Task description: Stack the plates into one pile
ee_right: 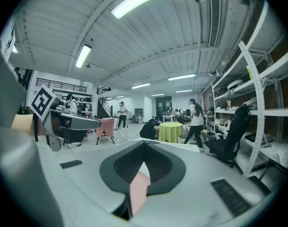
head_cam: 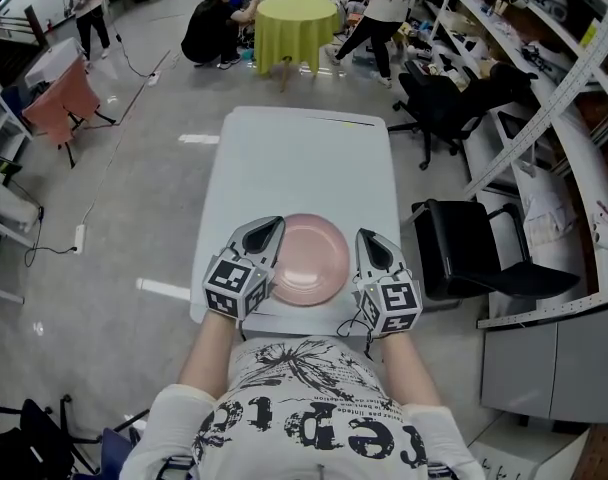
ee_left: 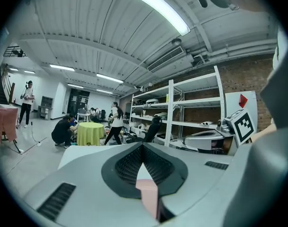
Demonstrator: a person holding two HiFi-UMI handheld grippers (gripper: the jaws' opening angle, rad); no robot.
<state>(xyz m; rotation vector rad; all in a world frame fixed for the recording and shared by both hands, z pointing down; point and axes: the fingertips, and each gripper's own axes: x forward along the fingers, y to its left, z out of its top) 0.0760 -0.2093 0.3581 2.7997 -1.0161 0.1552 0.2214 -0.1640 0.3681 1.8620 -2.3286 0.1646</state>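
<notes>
A pink plate (head_cam: 306,258) lies on the white table (head_cam: 304,158) near its front edge, just ahead of the person's body. My left gripper (head_cam: 275,224) hovers over the plate's left rim, and my right gripper (head_cam: 365,236) over its right rim. Both point away along the table. In the left gripper view the jaws meet at the tip of the left gripper (ee_left: 143,148), shut and holding nothing. A sliver of the pink plate (ee_left: 148,193) shows below through the gap. The right gripper (ee_right: 145,145) looks the same, with the pink plate (ee_right: 138,190) below it. I cannot tell whether the plate is one or a pile.
A black office chair (head_cam: 474,253) stands right of the table, with metal shelving (head_cam: 544,68) behind it. Beyond the table's far end are a round yellow-green table (head_cam: 297,23) and several people. A pink-draped stand (head_cam: 64,98) is at the far left.
</notes>
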